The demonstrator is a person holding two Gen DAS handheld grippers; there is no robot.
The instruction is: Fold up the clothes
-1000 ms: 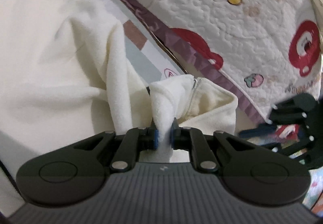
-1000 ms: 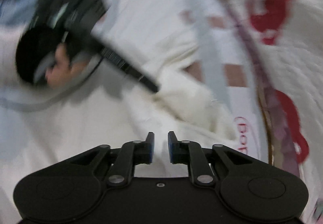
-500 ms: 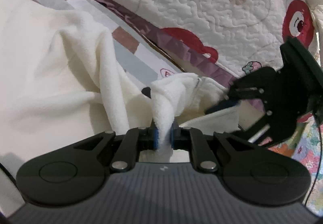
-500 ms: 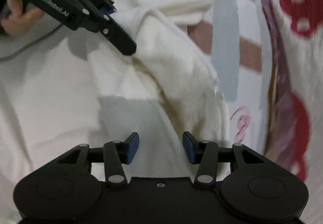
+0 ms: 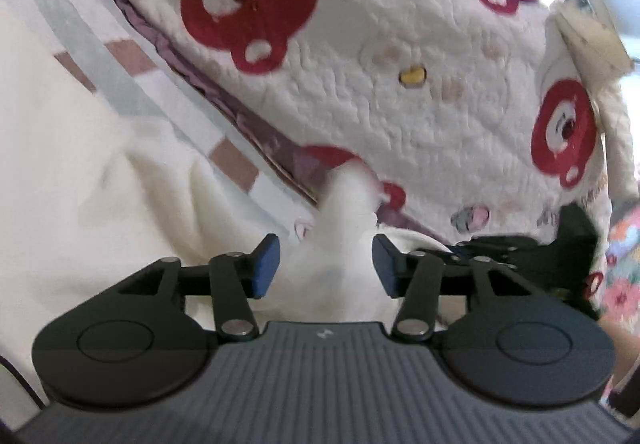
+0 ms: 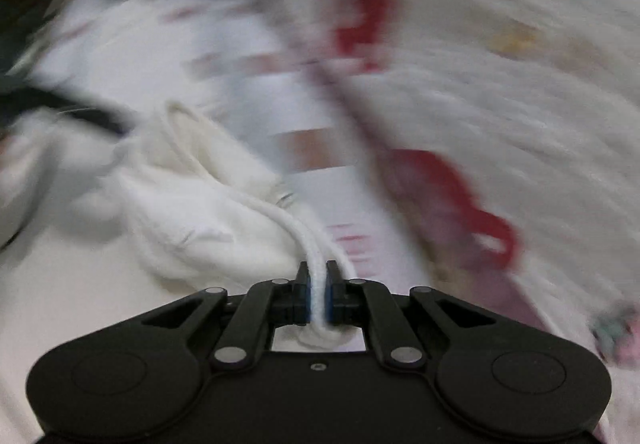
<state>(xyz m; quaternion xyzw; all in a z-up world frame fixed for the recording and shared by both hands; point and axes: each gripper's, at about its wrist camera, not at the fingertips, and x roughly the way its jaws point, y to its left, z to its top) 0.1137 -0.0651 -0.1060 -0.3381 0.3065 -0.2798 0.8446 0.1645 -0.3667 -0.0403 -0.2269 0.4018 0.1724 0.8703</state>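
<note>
My left gripper (image 5: 325,264): jaws abt halfway apart and opening. A bunched tip of the cream fleece garment (image 5: 344,228) stands up between the blue pads (image 5: 266,264), but I see gaps on both sides, so no pinch; whether the cloth brushes either pad I can't tell. Rest of the garment spreads to the left over the striped sheet (image 5: 132,84), w/ its grey and brown bands. Past the sheet's purple edge sits the quilt (image 5: 420,104), white w/ red bear faces, filling the top and right of the left wrist view. At that view's right edge, just beside my left gripper, the other gripper's black body shows.

My right gripper (image 6: 318,288): jaws closed nearly all the way, pads clamped on a white cord (image 6: 280,220), doubled, running from the garment's crumpled edge (image 6: 192,196) straight into the jaws. Cord end pokes out behind the pads. Right wrist view is badly smeared; sheet and quilt are streaks on the right.
</note>
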